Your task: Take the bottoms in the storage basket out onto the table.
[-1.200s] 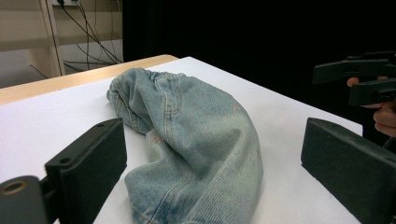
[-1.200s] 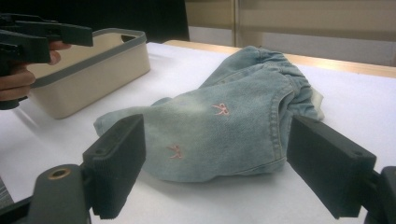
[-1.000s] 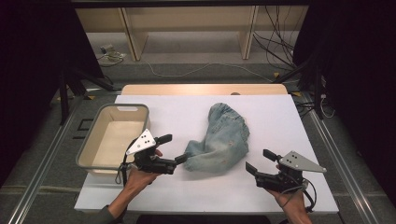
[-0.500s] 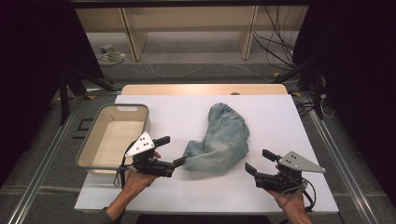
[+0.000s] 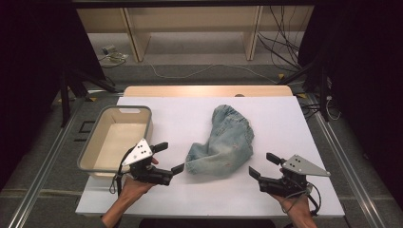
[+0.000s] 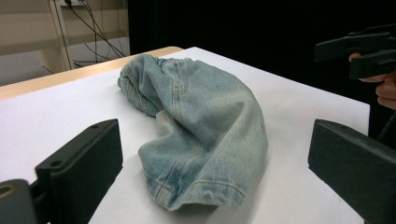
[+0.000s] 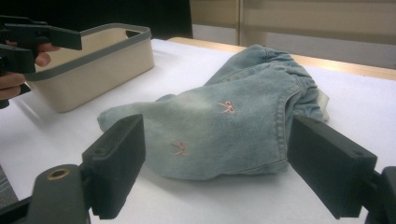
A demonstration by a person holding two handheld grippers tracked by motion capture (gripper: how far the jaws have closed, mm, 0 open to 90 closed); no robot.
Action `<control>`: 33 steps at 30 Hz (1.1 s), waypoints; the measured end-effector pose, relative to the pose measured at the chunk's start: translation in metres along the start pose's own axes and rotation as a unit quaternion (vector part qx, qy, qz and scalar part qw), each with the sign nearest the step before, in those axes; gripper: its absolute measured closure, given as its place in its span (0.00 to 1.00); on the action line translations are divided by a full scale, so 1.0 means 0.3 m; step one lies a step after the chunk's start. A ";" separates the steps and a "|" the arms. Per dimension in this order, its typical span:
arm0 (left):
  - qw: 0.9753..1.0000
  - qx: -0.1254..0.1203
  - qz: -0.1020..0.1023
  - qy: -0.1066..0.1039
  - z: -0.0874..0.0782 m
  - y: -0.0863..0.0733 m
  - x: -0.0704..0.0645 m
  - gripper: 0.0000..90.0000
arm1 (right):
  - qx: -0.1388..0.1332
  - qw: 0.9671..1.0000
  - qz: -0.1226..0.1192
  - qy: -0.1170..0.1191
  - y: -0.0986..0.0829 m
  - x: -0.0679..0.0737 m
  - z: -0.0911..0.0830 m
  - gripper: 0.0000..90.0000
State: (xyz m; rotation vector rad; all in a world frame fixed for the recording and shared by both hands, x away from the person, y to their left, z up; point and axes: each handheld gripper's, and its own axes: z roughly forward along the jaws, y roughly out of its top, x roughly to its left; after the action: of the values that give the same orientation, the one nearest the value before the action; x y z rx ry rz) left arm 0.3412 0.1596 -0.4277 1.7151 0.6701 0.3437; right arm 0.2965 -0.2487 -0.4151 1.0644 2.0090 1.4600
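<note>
Denim garment (image 5: 222,142) crumpled mid-table, nearer front edge. Soft, limp, light; likely sags when lifted. Grip thick hem (image 6: 196,186) or waistband. Left gripper (image 5: 170,157) jaws apart, just beside hem. Right gripper (image 5: 263,166) jaws apart, near, not touching.

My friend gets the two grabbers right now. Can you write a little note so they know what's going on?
Left gripper: open, empty, close beside the near left end of the jeans.
Right gripper: open, empty, a little off the jeans' right side.
The jeans lie crumpled mid-table; the tub sits at the left with nothing visible inside.
Done: both grippers lined up on the jeans.
Left: grab them; likely put them in the tub.
</note>
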 end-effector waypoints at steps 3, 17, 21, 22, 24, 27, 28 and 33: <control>1.000 0.002 -0.002 -0.002 -0.006 -0.006 -0.001 0.03 | 0.000 1.000 -0.001 0.002 -0.002 0.000 0.000 0.23; 1.000 0.005 -0.011 0.004 -0.053 -0.032 -0.001 0.00 | 0.003 1.000 -0.008 0.001 -0.010 0.008 -0.003 0.22; 1.000 0.002 -0.017 0.009 -0.067 -0.037 0.004 0.00 | 0.004 1.000 -0.009 0.002 -0.012 0.011 -0.004 0.22; 1.000 0.001 -0.016 0.011 -0.068 -0.038 0.003 0.00 | 0.005 1.000 -0.009 0.002 -0.013 0.013 -0.004 0.22; 1.000 0.003 -0.012 0.013 -0.071 -0.041 0.003 0.00 | 0.005 1.000 -0.009 0.002 -0.013 0.014 -0.003 0.21; 1.000 0.002 -0.010 0.014 -0.075 -0.040 0.003 0.00 | 0.007 1.000 -0.010 0.002 -0.014 0.016 -0.004 0.21; 1.000 0.002 -0.010 0.014 -0.076 -0.041 0.002 0.00 | 0.007 1.000 -0.010 0.002 -0.014 0.016 -0.004 0.21; 1.000 0.013 0.014 0.020 -0.079 -0.051 -0.004 0.00 | 0.006 1.000 -0.009 0.000 -0.015 0.014 -0.008 0.21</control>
State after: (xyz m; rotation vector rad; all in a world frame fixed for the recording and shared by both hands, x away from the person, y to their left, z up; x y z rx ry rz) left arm 0.3232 0.1794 -0.4362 1.7474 0.6830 0.3898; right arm 0.2908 -0.2475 -0.4181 1.0480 2.0244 1.4407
